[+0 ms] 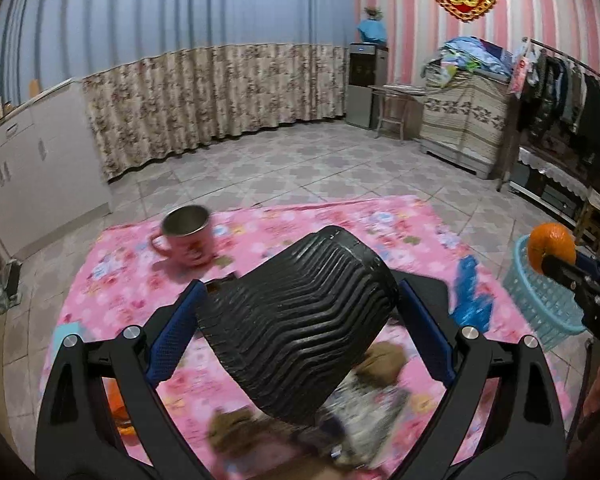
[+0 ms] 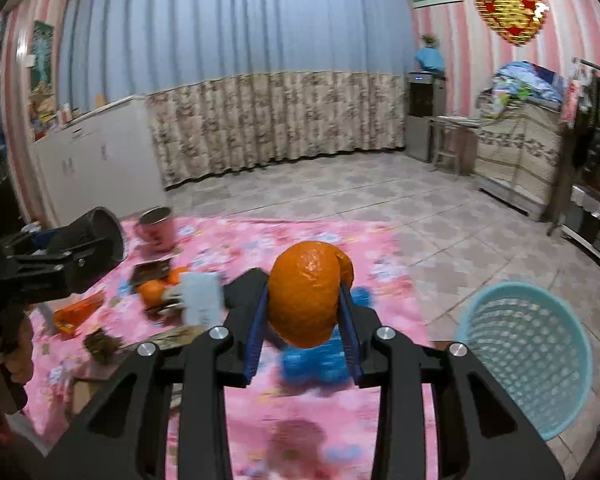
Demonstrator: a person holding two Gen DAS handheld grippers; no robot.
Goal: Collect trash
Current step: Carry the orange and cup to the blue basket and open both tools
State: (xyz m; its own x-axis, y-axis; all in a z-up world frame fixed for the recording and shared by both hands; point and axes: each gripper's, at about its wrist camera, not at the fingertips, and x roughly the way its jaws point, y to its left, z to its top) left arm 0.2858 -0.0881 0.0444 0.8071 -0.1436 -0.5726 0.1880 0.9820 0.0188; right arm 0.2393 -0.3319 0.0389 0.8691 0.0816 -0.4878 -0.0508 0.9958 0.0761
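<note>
The right gripper (image 2: 306,312) is clenched on a hollow piece of orange peel (image 2: 306,300), holding it in the air above the pink flowered cloth on the desk (image 2: 308,240). The round pale-blue plastic mesh basket (image 2: 528,364) stands on the floor to its right, just off the desk edge. The left gripper (image 1: 300,312) grasps a black ribbed cup-shaped container (image 1: 300,316), tilted with its base away from the camera.

Risks, as I judge them: the peel is thin and curved, so it may slip or fold between the pads while it travels; released short of the rim, it would land on the floor; the tilted black container could spill whatever it holds onto the cloth, or knock the pink metal mug (image 1: 188,240) beside it.

Count: one basket, one mug, one black container, one held peel, one blue crinkled wrapper (image 1: 470,296), one orange snack packet (image 2: 76,312), at least two more orange pieces (image 2: 154,292) on the cloth; other scraps are too blurred to count
</note>
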